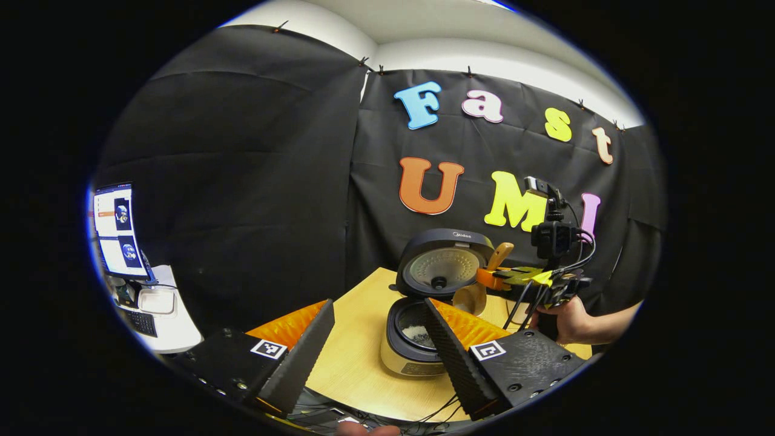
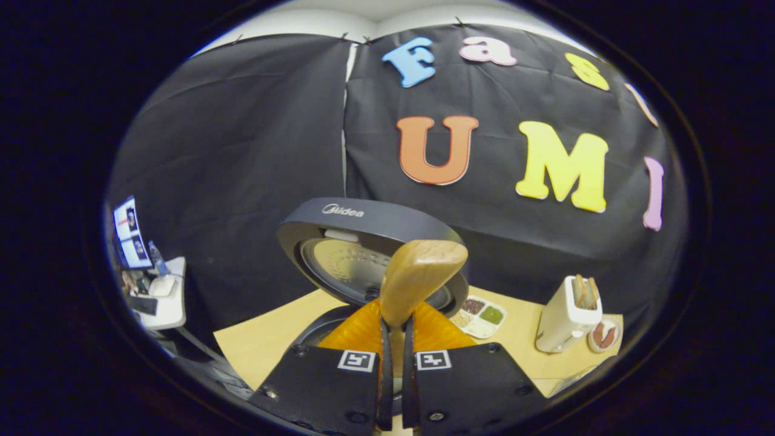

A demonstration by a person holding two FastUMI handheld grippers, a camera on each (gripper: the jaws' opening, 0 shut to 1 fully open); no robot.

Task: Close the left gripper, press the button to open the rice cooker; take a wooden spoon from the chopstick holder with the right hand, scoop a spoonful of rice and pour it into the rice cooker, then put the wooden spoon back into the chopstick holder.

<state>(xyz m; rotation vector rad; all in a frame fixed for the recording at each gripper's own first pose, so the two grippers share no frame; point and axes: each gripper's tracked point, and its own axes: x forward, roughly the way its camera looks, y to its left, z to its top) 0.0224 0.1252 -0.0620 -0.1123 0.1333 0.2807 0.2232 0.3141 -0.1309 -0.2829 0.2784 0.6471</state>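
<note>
The rice cooker (image 1: 418,357) stands open on the wooden table, its lid (image 1: 445,266) tipped up and some rice showing in the pot. My left gripper (image 1: 378,339) is open in front of it, with nothing between its fingers. In the left gripper view, a hand holds my right gripper (image 1: 493,278) to the right of the cooker, shut on the wooden spoon (image 1: 472,300). The spoon's bowl hangs at the pot's right rim. In the right gripper view, the spoon's handle (image 2: 418,278) stands up between my right gripper (image 2: 393,324) fingers, in front of the lid (image 2: 363,242). The white chopstick holder (image 2: 569,315) stands at the right.
A divided tray of grains (image 2: 481,315) lies behind the cooker, and a small dish (image 2: 605,333) sits next to the chopstick holder. A monitor (image 1: 118,230) and a keyboard stand on a white side table (image 1: 175,327) at the far left. Cables run along the table's near edge.
</note>
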